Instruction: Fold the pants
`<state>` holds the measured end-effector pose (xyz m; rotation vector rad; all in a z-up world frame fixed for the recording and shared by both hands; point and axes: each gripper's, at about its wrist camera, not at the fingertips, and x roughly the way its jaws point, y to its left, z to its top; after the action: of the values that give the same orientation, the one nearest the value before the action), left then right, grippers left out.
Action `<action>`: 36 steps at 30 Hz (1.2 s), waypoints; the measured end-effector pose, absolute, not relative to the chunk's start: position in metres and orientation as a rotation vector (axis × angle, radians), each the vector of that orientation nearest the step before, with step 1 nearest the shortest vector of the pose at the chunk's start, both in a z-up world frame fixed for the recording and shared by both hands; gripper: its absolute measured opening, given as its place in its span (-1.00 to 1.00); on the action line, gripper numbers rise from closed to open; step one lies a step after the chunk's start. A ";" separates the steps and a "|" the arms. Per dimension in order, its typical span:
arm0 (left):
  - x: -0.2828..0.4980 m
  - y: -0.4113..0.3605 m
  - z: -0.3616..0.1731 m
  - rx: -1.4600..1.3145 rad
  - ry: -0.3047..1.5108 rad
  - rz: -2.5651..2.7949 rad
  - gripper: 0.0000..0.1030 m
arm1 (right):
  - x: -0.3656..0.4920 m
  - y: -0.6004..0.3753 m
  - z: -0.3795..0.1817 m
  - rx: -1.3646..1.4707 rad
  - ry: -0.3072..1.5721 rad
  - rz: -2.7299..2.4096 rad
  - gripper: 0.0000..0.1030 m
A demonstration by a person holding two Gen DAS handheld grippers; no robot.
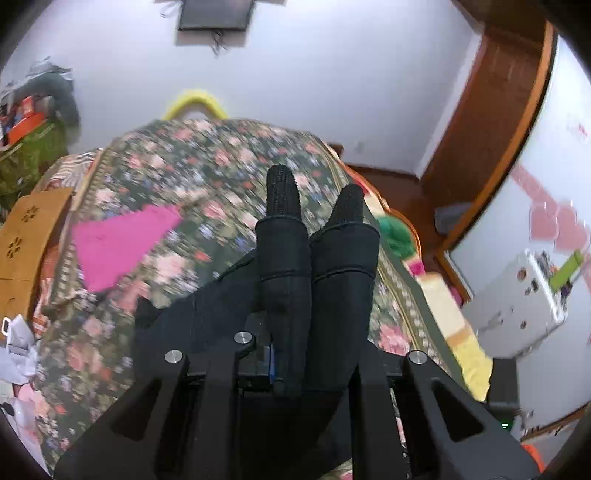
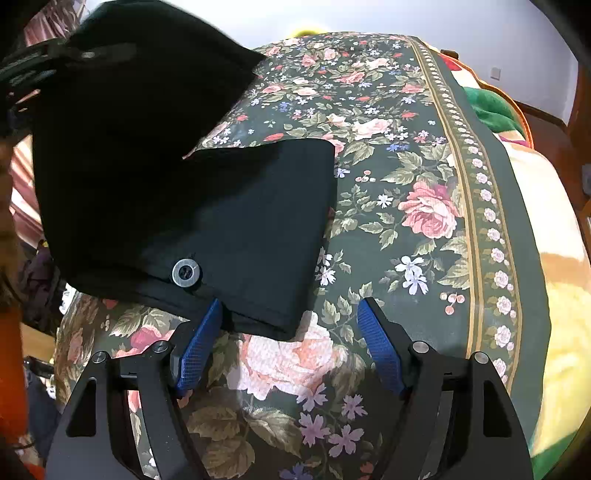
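black pants [image 2: 236, 229] clamped in left hand-held gripper [image 1: 314, 192], lifted over floral bedspread [image 2: 406, 166].

Looking like a home bedroom. Bed w/ dark floral bedspread [image 2: 424, 155] filling most of both views, yellow-green blanket [image 2: 561, 288] lying along its far side. Plain white walls, wooden door frame [image 1: 491, 122] w/ matching skirting, small dark frame [image 1: 216, 14] hanging on the wall. Clutter of clothes and boxes [image 1: 29, 110] piling up in one corner, pink garment [image 1: 118, 243] lying on the bed, white appliance [image 1: 517, 299] standing nr the door.
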<state>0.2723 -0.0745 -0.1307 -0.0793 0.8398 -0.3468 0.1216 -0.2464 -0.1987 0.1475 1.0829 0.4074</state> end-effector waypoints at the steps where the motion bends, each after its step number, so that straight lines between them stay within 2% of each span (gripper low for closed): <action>1: 0.271 -0.084 -0.138 -0.062 0.857 -0.356 -0.73 | 0.122 -0.246 -0.199 0.148 1.083 0.408 0.41; 8: 0.257 -0.129 -0.186 0.086 0.992 -0.410 -0.73 | 0.116 -0.246 -0.199 0.139 1.077 0.405 0.41; 12: 0.251 -0.132 -0.191 0.134 1.043 -0.426 -0.55 | 0.112 -0.246 -0.197 0.146 1.071 0.391 0.41; 14: 0.250 -0.129 -0.189 0.132 1.056 -0.443 -0.28 | 0.112 -0.246 -0.196 0.143 1.071 0.385 0.41; 16: 0.249 -0.123 -0.183 0.101 1.057 -0.460 0.52 | 0.113 -0.245 -0.195 0.138 1.072 0.381 0.41; 19: 0.243 -0.109 -0.161 0.039 0.978 -0.455 0.78 | 0.112 -0.245 -0.195 0.138 1.075 0.378 0.41; 21: 0.248 -0.100 -0.151 0.043 0.942 -0.414 0.88 | 0.112 -0.244 -0.195 0.139 1.077 0.376 0.41; 29: 0.313 -0.035 -0.142 0.040 0.915 -0.207 0.91 | 0.113 -0.243 -0.190 0.138 1.066 0.377 0.41; 36: 0.388 0.012 -0.197 0.085 1.053 -0.046 0.91 | 0.116 -0.247 -0.186 0.162 1.055 0.356 0.41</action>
<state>0.3876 0.0116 -0.1975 0.0855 1.0531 -0.0463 0.1159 -0.2473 -0.1860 0.1622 1.0549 0.3557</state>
